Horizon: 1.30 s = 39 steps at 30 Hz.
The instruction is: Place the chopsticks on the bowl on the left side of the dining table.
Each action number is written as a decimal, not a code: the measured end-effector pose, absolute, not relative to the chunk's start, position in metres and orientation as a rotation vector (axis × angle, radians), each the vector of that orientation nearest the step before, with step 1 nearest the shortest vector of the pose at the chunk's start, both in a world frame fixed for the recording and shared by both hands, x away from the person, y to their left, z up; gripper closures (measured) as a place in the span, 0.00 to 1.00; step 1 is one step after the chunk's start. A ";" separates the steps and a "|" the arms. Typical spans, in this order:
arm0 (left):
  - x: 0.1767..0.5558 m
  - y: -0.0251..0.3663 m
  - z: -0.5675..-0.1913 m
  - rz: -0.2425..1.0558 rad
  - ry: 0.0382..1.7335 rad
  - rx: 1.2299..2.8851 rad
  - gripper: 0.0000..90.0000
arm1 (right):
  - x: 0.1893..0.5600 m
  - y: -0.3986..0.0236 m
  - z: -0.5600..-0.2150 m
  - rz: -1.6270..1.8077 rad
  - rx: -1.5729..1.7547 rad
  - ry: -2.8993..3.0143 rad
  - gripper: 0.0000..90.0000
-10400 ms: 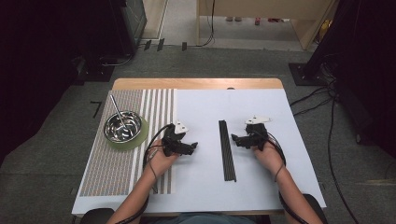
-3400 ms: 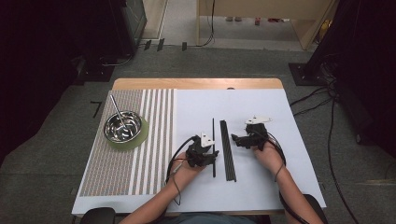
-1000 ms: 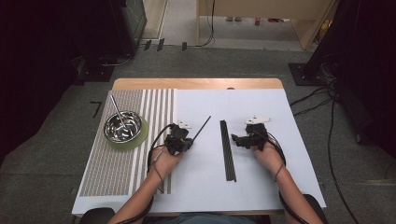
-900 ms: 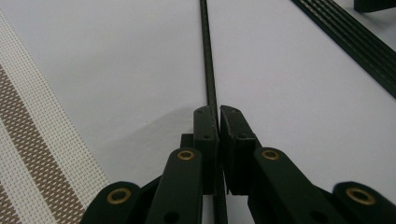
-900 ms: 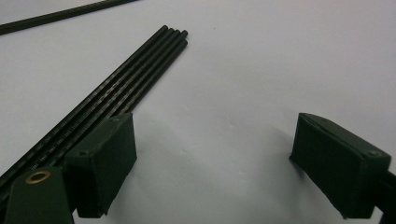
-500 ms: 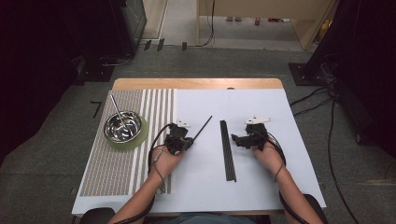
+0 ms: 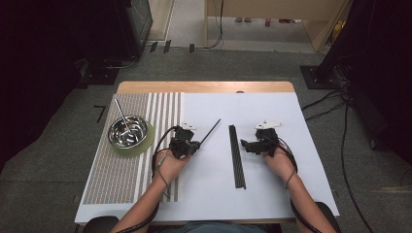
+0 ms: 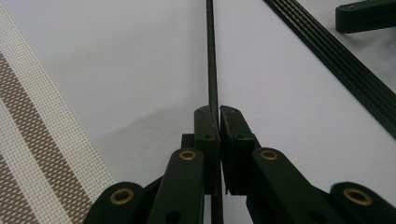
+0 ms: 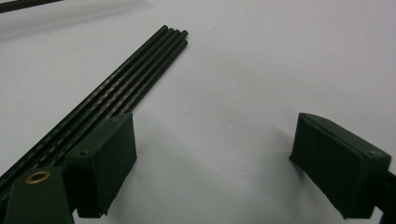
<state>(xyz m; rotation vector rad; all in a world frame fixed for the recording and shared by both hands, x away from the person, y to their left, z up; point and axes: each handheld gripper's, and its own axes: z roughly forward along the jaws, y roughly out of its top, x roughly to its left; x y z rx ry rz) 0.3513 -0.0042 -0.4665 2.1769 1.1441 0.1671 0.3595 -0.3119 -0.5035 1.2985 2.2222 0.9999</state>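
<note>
bowl (image 7: 128, 131) left-centre of high view, one stick already inside | left gripper (image 7: 186, 145) centre-left, jaws clamped on black stick (image 8: 212, 60) pointing up-right | advice: carry it level, tip the end into the bowl | remaining sticks (image 7: 236, 155) centre | right gripper (image 7: 254, 144) centre-right, jaws wide, empty
</note>
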 end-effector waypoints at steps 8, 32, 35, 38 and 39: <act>0.354 0.002 -0.461 0.149 1.142 2.184 0.97 | 0.359 -0.312 -0.503 1.000 1.299 2.222 0.15; 0.360 0.020 -0.450 0.127 1.148 2.178 0.97 | 0.360 -0.312 -0.503 1.000 1.299 2.222 0.15; 0.361 0.023 -0.448 0.124 1.150 2.177 0.97 | 0.360 -0.312 -0.503 1.000 1.298 2.222 0.15; 0.362 0.025 -0.446 0.126 1.154 2.175 0.97 | 0.359 -0.312 -0.503 1.000 1.299 2.222 0.15; 0.362 0.027 -0.445 0.130 1.153 2.176 0.97 | 0.360 -0.312 -0.503 0.999 1.298 2.223 0.15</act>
